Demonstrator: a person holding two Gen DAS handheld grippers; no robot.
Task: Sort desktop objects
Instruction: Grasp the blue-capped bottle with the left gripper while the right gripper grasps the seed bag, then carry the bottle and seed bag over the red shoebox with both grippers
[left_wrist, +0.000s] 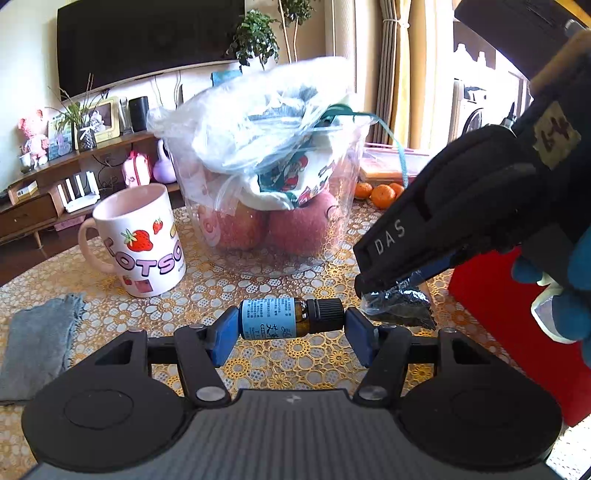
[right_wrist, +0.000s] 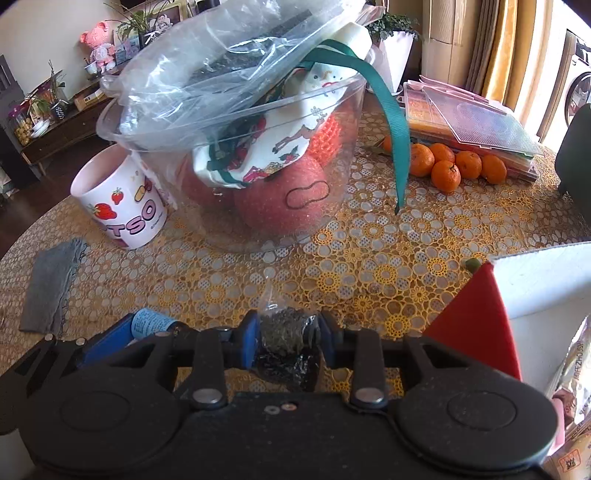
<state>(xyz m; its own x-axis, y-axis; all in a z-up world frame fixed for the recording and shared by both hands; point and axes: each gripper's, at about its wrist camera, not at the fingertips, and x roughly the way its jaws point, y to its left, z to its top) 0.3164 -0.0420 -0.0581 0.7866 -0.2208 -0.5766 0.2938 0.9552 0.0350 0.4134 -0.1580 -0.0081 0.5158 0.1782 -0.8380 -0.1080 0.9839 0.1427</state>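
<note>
Both grippers are loaded, so this looks like the carry step of the sort. The left gripper (left_wrist: 291, 325) clamps a small brown bottle (left_wrist: 284, 317) sideways, held above the table (left_wrist: 258, 295). The right gripper (right_wrist: 286, 338) pinches a clear packet of dark leaves (right_wrist: 286, 332) just beside it. Next, each item likely needs a drop spot, perhaps the red box (right_wrist: 476, 321). Only the right view shows the box's white inside and the oranges (right_wrist: 447, 173) clearly; the left view shows the whole bottle

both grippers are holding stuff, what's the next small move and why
Probably swing the right gripper, shut on the tea packet, toward the red box beside it; the left gripper holds the small bottle clear.
</note>
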